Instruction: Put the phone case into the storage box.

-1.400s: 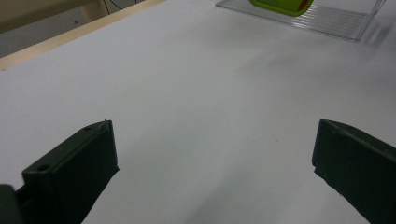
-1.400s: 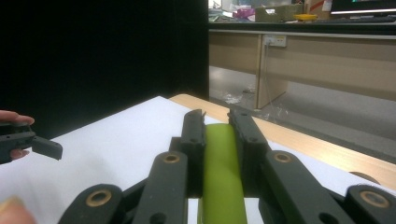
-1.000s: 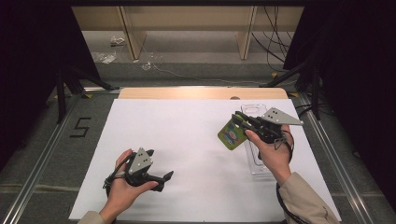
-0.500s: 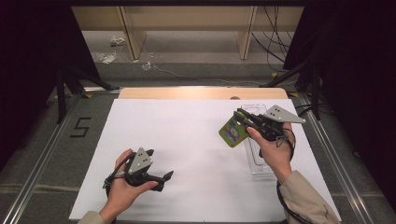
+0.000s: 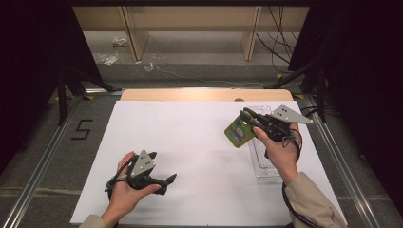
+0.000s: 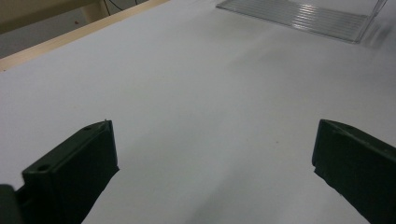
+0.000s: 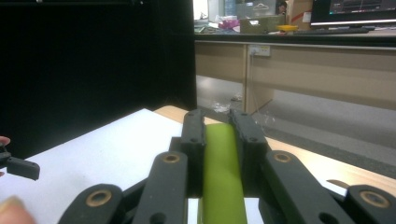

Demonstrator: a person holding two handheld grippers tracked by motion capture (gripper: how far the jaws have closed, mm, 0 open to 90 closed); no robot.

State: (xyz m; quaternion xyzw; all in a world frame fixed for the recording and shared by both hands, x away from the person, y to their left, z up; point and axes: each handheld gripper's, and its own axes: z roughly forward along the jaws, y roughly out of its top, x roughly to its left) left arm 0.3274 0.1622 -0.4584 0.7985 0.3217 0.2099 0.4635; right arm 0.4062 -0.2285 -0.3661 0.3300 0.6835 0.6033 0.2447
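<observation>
Above the right side of the white sheet (image 5: 199,156), in the high view, the right gripper (image 5: 248,119) is clamped on a green packet (image 5: 238,133) and holds it in the air, just beside the clear plastic tray (image 5: 264,164) that lies on the sheet under that hand. The left gripper (image 5: 166,180) rests low near the sheet's front edge, well apart from both.

In the left gripper view, its jaws stand wide apart over bare sheet, with the tray (image 6: 303,16) far ahead.

In the right gripper view, the packet (image 7: 223,177) sits pinched edge-on between the closed jaws; how deep the hold goes is hard to judge here.

If the packet is bound for the tray, lower it squarely over the opening and let go only once it rests there.
</observation>
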